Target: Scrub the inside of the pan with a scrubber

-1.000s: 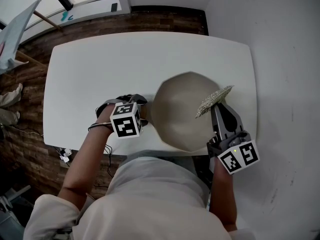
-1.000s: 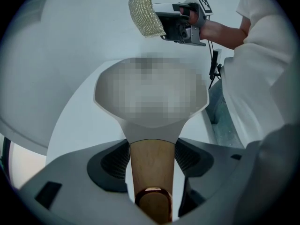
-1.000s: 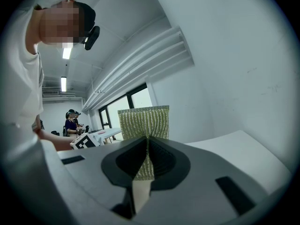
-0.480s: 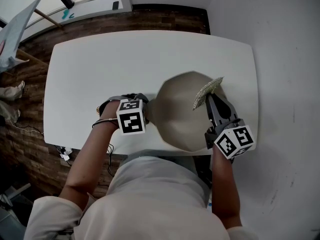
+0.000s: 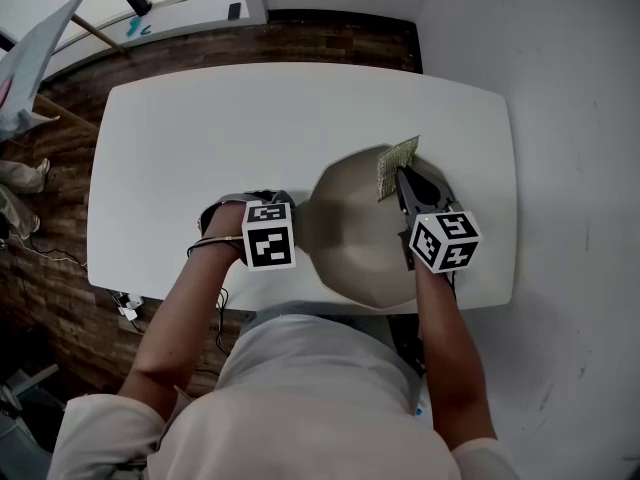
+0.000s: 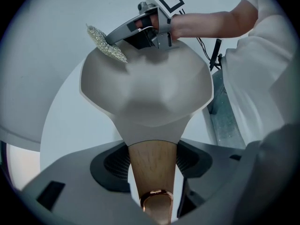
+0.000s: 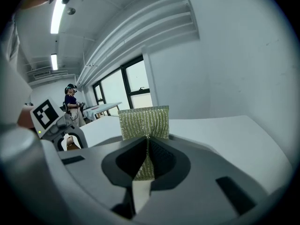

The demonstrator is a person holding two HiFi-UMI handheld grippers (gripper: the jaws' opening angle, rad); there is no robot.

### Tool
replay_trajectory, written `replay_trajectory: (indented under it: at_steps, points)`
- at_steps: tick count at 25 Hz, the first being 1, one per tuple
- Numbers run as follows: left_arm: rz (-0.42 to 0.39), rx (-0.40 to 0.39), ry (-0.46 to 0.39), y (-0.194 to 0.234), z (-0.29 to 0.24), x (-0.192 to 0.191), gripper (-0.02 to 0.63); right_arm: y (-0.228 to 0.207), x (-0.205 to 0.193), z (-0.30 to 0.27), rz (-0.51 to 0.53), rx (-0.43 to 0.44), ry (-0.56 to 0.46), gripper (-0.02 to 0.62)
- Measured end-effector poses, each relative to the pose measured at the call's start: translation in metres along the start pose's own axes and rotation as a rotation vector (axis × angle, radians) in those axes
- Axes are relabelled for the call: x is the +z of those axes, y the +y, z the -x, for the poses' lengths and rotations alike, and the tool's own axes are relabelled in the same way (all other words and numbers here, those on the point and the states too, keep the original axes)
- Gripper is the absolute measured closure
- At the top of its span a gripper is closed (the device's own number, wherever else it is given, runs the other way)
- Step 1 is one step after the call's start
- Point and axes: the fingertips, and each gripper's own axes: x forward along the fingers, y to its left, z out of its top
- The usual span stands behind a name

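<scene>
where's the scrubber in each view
Head view: scrubber right of centre, at the pan's far rim.
Left gripper view: upper left, at the pan's edge.
Right gripper view: centre, clamped in the right gripper.
Shared landmark: white table.

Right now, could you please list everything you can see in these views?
Table: one, white, centre of the head view.
Pan: one, grey-beige, wooden handle, on the table's near edge.
Scrubber: one, glittery green-gold, at the pan's far rim.
Floor: brown wood, beyond the table.
Wall: white, right side.
Other person: one, far off in the right gripper view.
Left gripper: grey, jaws shut on the pan's handle.
Right gripper: grey, jaws shut on the scrubber.
</scene>
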Motion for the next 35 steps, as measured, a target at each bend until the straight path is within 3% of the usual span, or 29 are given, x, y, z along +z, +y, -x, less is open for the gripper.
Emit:
replay_trajectory:
  at_steps: [3,10,35]
  points:
    - [0.004,-0.003,0.005,0.001,-0.001,-0.003,0.327,0.002,-0.009,-0.011,0.013,-0.002,0.025,0.569]
    - [0.003,0.002,-0.072,0.001,0.009,0.014,0.328,-0.002,-0.02,-0.023,0.028,-0.017,0.07,0.569]
    - [-0.012,0.016,-0.084,0.003,0.011,0.019,0.328,0.021,-0.038,-0.057,0.113,0.06,0.166,0.569]
